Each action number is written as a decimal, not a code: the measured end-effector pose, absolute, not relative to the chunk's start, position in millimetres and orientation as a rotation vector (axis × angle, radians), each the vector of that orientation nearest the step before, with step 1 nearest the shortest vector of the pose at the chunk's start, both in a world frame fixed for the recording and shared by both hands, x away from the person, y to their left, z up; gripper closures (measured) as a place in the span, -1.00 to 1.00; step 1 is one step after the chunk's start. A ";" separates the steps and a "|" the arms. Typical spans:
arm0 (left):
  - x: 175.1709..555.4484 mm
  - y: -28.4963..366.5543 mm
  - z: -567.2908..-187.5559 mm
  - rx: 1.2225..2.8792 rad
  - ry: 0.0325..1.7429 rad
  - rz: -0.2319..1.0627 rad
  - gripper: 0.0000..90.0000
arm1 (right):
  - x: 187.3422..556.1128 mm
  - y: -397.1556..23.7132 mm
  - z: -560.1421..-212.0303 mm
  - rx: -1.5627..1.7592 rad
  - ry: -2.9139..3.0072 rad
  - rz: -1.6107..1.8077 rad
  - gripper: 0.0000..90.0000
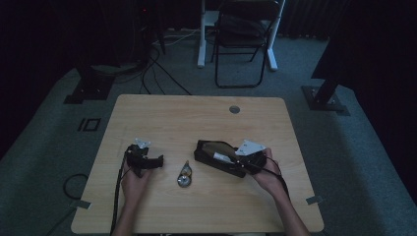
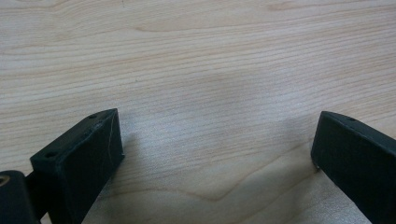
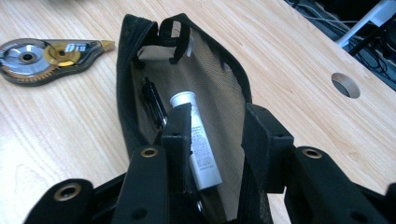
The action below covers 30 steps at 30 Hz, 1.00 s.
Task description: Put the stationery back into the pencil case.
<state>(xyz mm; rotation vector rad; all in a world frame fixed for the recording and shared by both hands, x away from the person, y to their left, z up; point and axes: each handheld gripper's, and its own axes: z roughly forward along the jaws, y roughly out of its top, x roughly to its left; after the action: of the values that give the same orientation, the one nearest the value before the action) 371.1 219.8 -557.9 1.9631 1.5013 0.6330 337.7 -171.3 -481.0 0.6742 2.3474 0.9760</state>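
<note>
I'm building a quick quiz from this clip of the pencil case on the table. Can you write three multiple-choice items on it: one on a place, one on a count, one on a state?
1. Where does the correction tape dispenser lie?
A. inside the pencil case
B. on the table between the two grippers
C. on the floor

2. How many items show inside the pencil case?
A. none
B. two
C. five

3. How does the left gripper stand?
A. open over bare wood
B. shut on a pen
C. shut on the case

Answers: 1 B, the high view has it on the table between the left gripper and the case; 2 B, a white tube and a black pen lie inside; 3 A, its jaws stand wide apart with nothing between.
</note>
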 end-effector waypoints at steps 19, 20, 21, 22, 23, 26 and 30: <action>369.2 217.6 -556.8 1.956 1.524 0.637 -0.90 | 317.6 -206.1 -481.5 0.765 2.273 1.038 0.30; 369.2 217.6 -556.8 1.956 1.524 0.637 -0.90 | 317.6 -206.1 -481.5 0.765 2.273 1.038 0.30; 368.8 216.6 -556.5 1.959 1.526 0.634 -0.90 | 317.5 -208.5 -481.4 0.773 2.267 1.046 0.30; 368.4 215.8 -556.3 1.962 1.528 0.631 -0.90 | 317.2 -212.8 -481.4 0.785 2.258 1.049 0.30; 367.7 215.4 -556.0 1.971 1.520 0.624 -0.90 | 316.9 -215.3 -481.6 0.795 2.253 1.052 0.30; 365.3 213.6 -554.8 1.995 1.506 0.609 -0.90 | 316.2 -221.9 -482.4 0.822 2.237 1.062 0.30; 358.8 209.2 -552.0 1.988 1.489 0.621 -0.57 | 315.8 -226.6 -482.0 0.843 2.218 1.077 0.30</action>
<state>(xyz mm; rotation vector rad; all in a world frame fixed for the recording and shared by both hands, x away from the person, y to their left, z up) 358.8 209.2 -552.0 1.9878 1.4890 0.6213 315.8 -226.6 -482.0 0.8426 2.2183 1.0772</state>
